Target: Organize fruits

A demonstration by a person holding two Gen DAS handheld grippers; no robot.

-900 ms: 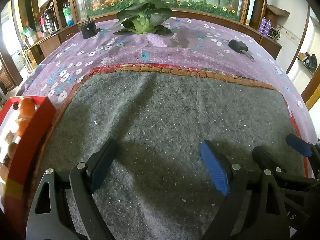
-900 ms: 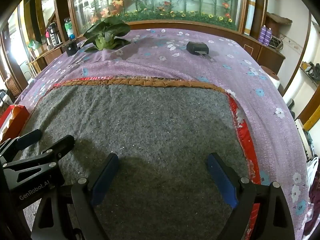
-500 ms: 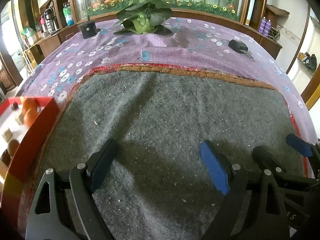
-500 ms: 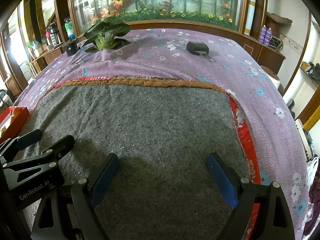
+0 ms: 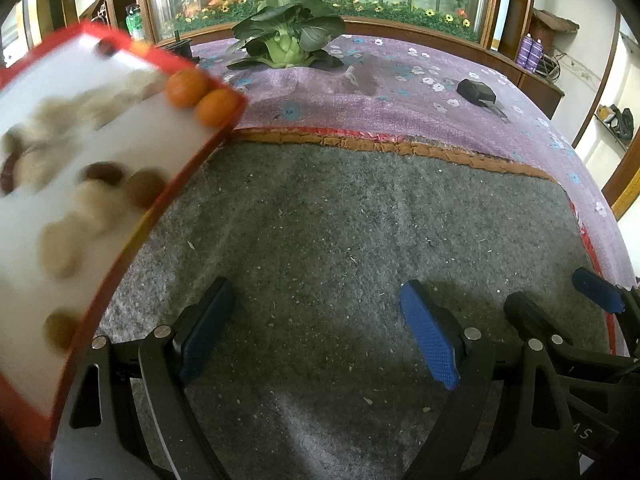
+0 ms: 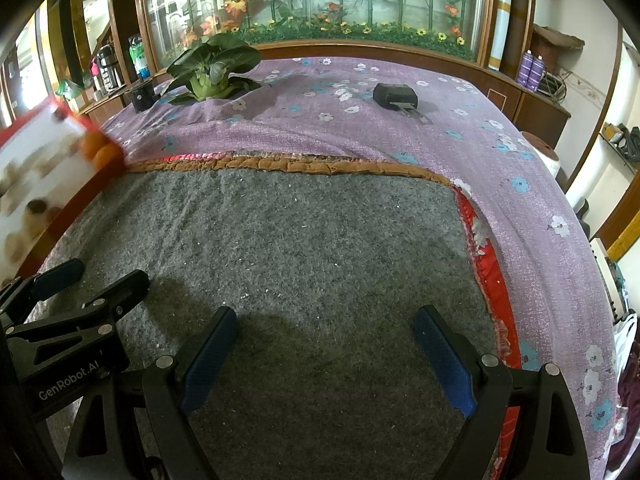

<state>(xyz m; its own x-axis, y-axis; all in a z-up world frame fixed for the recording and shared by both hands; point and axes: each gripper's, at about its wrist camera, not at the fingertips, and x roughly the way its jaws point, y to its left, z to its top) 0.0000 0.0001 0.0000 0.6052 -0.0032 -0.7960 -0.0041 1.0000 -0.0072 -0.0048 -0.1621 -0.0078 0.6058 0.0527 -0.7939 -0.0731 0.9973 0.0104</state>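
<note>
Daylight floods in from the glass cabinet (image 6: pixel 316 4) far ahead of both claws, blowing out to white glare near its top. A soft dark shadow lies on the grey mat (image 5: pixel 360 240) directly between and under each claw's fingers. Left of the left claw, the red tray (image 5: pixel 120 216) smears with motion blur, its contents indistinct. Fisheye bending curves every edge; the corners go black.

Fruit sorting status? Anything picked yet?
Nothing sorted yet. Both the left gripper and the right gripper are open and empty above the bare grey mat. In hand: a red-edged tray at the left, motion-blurred, carrying two oranges in its far corner and several brownish pieces too blurred to name. Left: all the picking and placing.
</note>
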